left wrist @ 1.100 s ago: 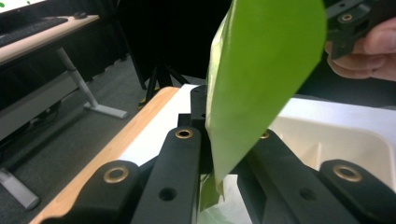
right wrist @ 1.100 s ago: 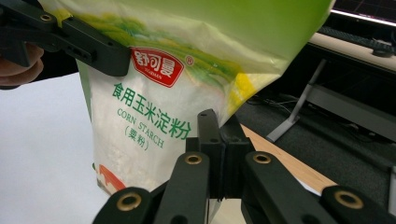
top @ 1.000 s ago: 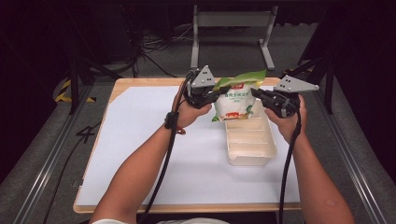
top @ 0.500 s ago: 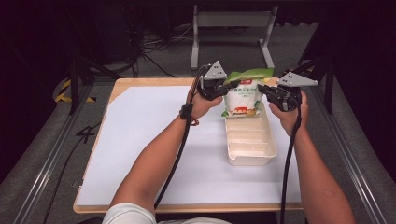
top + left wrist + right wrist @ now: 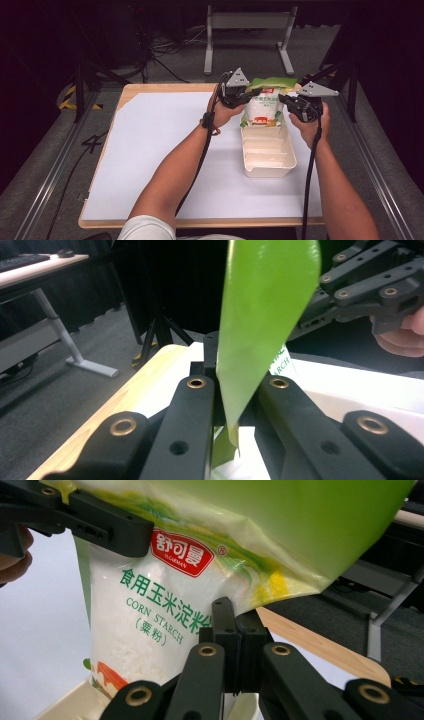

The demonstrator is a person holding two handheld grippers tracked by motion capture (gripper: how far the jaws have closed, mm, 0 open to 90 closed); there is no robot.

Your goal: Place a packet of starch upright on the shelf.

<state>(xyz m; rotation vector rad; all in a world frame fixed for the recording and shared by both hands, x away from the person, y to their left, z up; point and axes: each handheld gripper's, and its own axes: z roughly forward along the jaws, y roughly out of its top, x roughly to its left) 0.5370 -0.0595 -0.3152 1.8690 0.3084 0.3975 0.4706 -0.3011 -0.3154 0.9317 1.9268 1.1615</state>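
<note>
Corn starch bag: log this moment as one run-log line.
object: corn starch bag | state: held upright over far end of tray | left gripper: shut on bag top | right gripper: shut on bag edge | surface: white table

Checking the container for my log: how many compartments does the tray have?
3 show in the cream tray, in a row from its near end to the far end under the corn starch bag; the bag may hide more.
</note>
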